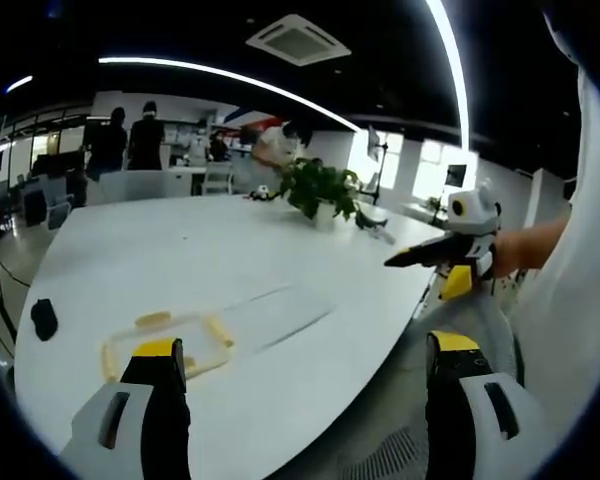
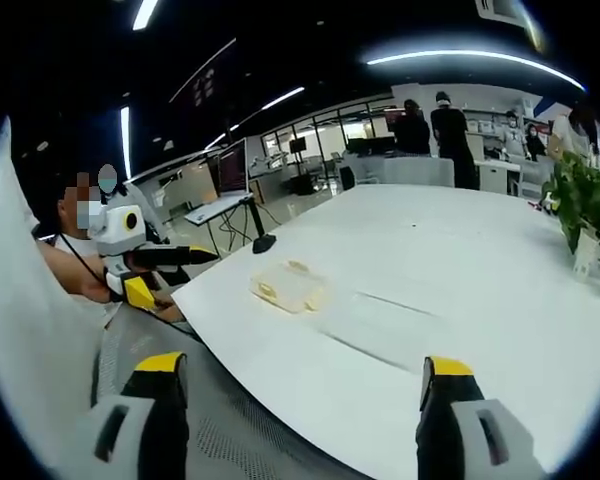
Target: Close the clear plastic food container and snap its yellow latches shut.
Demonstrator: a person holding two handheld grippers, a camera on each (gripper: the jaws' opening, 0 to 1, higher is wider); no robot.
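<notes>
Clear plastic food container with yellow latches (image 1: 167, 343) on white tabletop (image 1: 210, 270) | left tongs (image 1: 310, 385) wide open, empty | right tongs (image 2: 300, 405) wide open, empty

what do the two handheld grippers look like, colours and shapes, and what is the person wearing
Each handheld gripper has two blocky grey-and-black fingers capped with yellow tips, and a dark slot in each grey side. The left gripper, seen from the side in the right gripper view, has a white body with a yellow-ringed round part, a yellow and black grip, and long black fingers. The right gripper looks the same. The person wears a white top.
</notes>
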